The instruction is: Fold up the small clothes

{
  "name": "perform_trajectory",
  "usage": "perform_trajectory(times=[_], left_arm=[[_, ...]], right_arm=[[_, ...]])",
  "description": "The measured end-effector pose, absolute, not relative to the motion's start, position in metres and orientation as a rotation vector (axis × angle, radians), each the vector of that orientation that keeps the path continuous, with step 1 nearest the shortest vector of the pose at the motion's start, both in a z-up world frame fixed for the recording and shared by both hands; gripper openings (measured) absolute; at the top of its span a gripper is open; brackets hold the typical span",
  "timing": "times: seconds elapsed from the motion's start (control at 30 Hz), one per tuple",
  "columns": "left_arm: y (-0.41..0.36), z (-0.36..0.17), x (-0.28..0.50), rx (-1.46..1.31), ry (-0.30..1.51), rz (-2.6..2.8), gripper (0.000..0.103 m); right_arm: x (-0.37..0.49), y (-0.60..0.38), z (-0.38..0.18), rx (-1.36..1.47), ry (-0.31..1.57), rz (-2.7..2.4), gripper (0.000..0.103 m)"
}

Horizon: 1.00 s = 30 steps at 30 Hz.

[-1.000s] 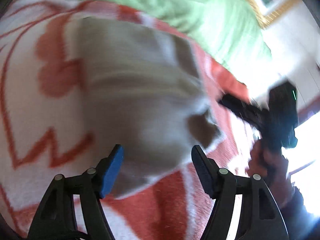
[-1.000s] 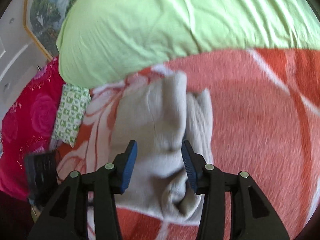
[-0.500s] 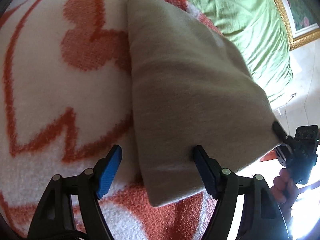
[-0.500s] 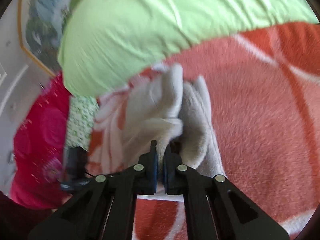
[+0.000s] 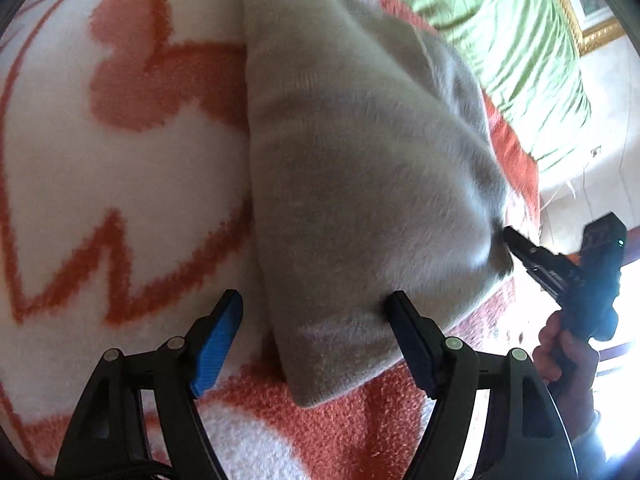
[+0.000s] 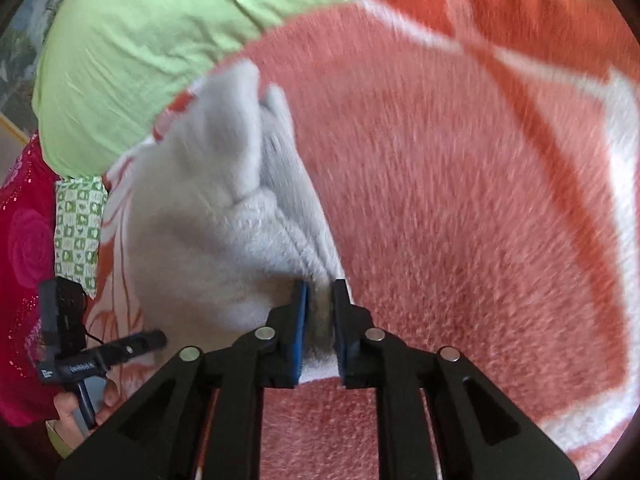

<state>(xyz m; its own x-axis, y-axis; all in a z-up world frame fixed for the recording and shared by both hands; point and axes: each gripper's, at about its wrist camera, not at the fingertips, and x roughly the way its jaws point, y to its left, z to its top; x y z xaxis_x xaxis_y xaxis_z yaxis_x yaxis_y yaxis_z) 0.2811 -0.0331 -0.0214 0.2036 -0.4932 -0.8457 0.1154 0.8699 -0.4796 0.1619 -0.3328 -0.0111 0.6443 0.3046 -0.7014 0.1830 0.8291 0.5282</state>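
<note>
A small beige fleece garment point(image 5: 352, 184) lies on the red and white blanket point(image 5: 120, 168). My right gripper point(image 6: 320, 292) is shut on a bunched edge of the garment point(image 6: 208, 216) and lifts it off the blanket. In the left wrist view that gripper point(image 5: 508, 240) pinches the garment's right corner, pulling the cloth taut. My left gripper point(image 5: 314, 304) is open, its jaws on either side of the garment's near lower edge, not holding it.
A light green pillow point(image 6: 160, 32) lies at the far side of the blanket point(image 6: 480, 200). A magenta rose-patterned cloth point(image 6: 24, 248) and a green checked cloth point(image 6: 78, 224) lie at the left. A gold picture frame point(image 5: 592, 32) hangs on the wall.
My right gripper closed on the garment's edge and lifted it, pulling the cloth taut. My left gripper stayed open and moved in toward the garment's lower edge.
</note>
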Motion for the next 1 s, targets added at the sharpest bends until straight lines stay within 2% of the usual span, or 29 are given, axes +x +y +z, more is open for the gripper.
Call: perform_trajectory(times=[0.13,0.4,0.43,0.5,0.63,0.77,0.83,0.9,1.0], left_arm=[[-0.020,-0.001,0.298,-0.412,1.238,-0.403,0.075],[-0.018,-0.004,0.340,-0.462,1.248,-0.379,0.075],[-0.019,-0.007,0.341,-0.458,1.246,-0.375,0.075],[-0.023,-0.009,0.342,-0.436,1.234,-0.366,0.075],[-0.033,-0.015,0.342,-0.412,1.233,-0.366,0.076],[-0.036,-0.017,0.347,-0.424,1.242,-0.364,0.076],[-0.037,-0.014,0.348,-0.422,1.241,-0.365,0.075],[-0.029,-0.008,0.343,-0.422,1.236,-0.367,0.075],[-0.021,0.002,0.343,-0.442,1.215,-0.371,0.075]], right_arm=[[0.186,-0.333,0.015,0.618,0.798,0.116,0.033],[0.275,-0.312,0.009,0.543,0.815,0.171,0.034],[0.279,-0.312,0.007,0.552,0.825,0.191,0.030],[0.289,-0.311,0.008,0.554,0.823,0.213,0.012],[0.300,-0.323,0.014,0.562,0.765,0.218,0.010],[0.315,-0.327,-0.015,0.581,0.827,0.206,0.010],[0.312,-0.331,-0.014,0.608,0.809,0.208,0.015],[0.306,-0.335,-0.009,0.618,0.790,0.197,0.026],[0.283,-0.344,0.002,0.648,0.752,0.200,0.027]])
